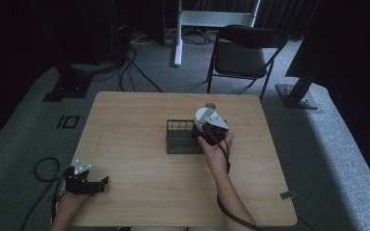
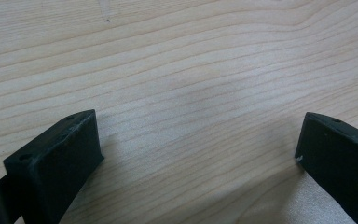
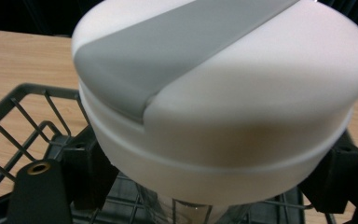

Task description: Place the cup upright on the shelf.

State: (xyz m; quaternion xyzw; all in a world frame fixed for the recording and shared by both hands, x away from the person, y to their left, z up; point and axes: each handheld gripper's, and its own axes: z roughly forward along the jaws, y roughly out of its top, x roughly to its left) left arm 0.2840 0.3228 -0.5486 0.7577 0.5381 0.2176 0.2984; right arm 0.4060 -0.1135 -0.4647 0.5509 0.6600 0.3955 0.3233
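Observation:
A bottle with a white lid [image 1: 205,115] crossed by a grey strap is held over the right end of a black wire rack [image 1: 178,137] at the table's middle. My right gripper [image 1: 214,126] is shut on it. In the right gripper view the lid [image 3: 223,93] looms close. A clear body shows below it between the jaws of that gripper [image 3: 209,186], and the rack's wires [image 3: 18,121] lie beneath and to the left. My left gripper [image 1: 101,185] rests open at the table's near left corner, its jaws wide apart [image 2: 198,140] over bare wood.
The wooden table [image 1: 135,192] stands on grey carpet. A black folding chair [image 1: 243,53] stands beyond its far edge. Cables [image 1: 46,168] lie on the floor at the left, and dark stands flank both sides.

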